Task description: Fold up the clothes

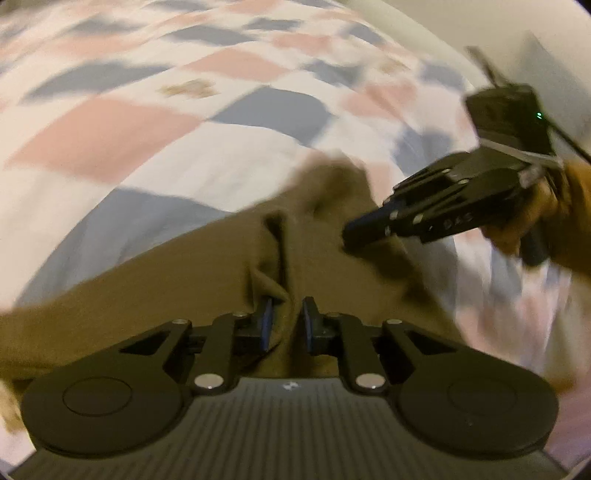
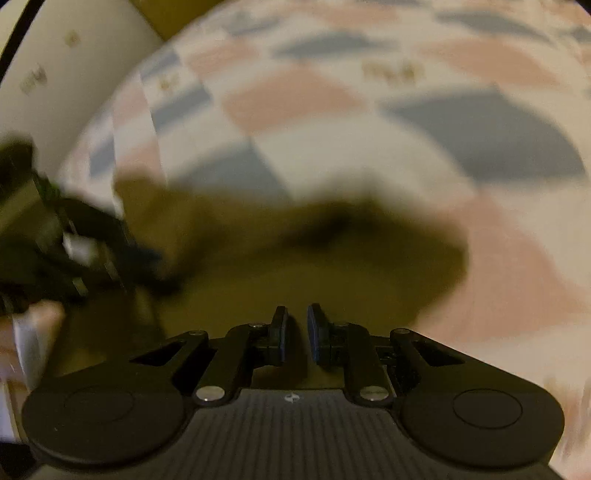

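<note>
An olive-brown garment (image 1: 184, 288) lies spread on a checked bed cover (image 1: 147, 129). My left gripper (image 1: 288, 321) is shut on a fold of it, and the cloth runs up between the blue pads. My right gripper (image 1: 351, 236), held by a hand (image 1: 543, 210), points down-left with its tip on the same garment further right. In the right wrist view the right gripper (image 2: 297, 332) has its fingers almost together over the olive garment (image 2: 332, 266), with cloth filling the narrow gap. The left gripper (image 2: 147, 266) is a dark blur at the left.
The bed cover (image 2: 332, 110) has pink, grey-blue and white squares and fills most of both views. A pale wall (image 2: 74, 92) borders the bed at the left in the right wrist view and the wall (image 1: 491, 26) also shows top right in the left wrist view.
</note>
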A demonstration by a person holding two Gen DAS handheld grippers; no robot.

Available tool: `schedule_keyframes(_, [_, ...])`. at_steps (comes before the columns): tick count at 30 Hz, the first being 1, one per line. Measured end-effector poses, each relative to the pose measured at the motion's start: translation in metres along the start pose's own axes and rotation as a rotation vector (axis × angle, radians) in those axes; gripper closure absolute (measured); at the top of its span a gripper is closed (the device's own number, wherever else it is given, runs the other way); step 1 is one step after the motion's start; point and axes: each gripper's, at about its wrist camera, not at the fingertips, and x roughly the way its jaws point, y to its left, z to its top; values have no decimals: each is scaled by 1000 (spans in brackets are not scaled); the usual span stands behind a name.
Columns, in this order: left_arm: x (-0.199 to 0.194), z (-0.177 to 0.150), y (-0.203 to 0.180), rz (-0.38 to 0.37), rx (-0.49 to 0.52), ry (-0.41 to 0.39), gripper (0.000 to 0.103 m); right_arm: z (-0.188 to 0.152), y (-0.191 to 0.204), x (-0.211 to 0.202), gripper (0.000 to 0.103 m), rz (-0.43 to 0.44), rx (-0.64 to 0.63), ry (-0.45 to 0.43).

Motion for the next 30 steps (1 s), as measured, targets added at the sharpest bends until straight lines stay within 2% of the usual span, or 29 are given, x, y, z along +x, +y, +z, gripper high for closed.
schedule_keyframes(2, [3,-11,-9,5,61,35,85,-14,2,-9,85,-4,43,-13])
schedule_keyframes(4, [5,-18,-11,31,78,52,85,-9,10,-26,81,-27,38,-79])
schedule_keyframes(5, [5,-18,-9,33,72,52,85,-3,16,-34,68,-48,14,-120])
schedule_keyframes(6, [5,-16,-9,34,64,50,85,8,23,-41,60,-85,-38,-156])
schedule_keyframes(7, [5,-14,-8,34,56,48,85,19,29,-44,48,-133,-112,-181])
schedule_keyframes(8, [5,-12,-8,43,56,47,84,30,37,-44,44,-186,-201,-192])
schedule_keyframes(11, [5,-3,-4,32,1,35,79,55,56,-20,44,-342,-529,-97])
schedule_keyframes(12, [4,-1,-1,20,-32,27,79,60,55,-11,45,-348,-581,-58])
schedule_keyframes(13, [4,2,2,8,-66,18,79,64,52,-3,56,-325,-595,-18])
schedule_keyframes(14, [5,5,5,1,-100,8,79,66,48,2,84,-303,-598,8])
schedule_keyframes(15, [7,8,8,-7,-134,-1,80,67,45,2,91,-283,-581,7])
schedule_keyframes(18, [12,19,18,-28,-236,-31,86,60,40,-4,90,-248,-549,-11])
schedule_keyframes(19, [12,22,18,-15,-235,-42,100,54,40,-9,91,-248,-548,-26])
schedule_keyframes(21, [7,26,11,58,-165,-92,101,37,40,-15,92,-262,-556,-65])
schedule_keyframes(23, [-2,27,-4,136,-27,-141,101,15,43,-15,93,-305,-585,-72])
schedule_keyframes(25, [-2,21,-25,193,174,-133,101,-11,47,-8,93,-349,-634,-45])
schedule_keyframes(27, [3,10,-48,232,378,-102,101,-30,49,-2,90,-350,-629,-21])
schedule_keyframes(29, [16,-9,-67,257,554,-46,101,-27,50,-5,86,-347,-572,-3])
schedule_keyframes(30, [25,-22,-77,303,656,-29,100,-21,49,-9,79,-368,-533,8])
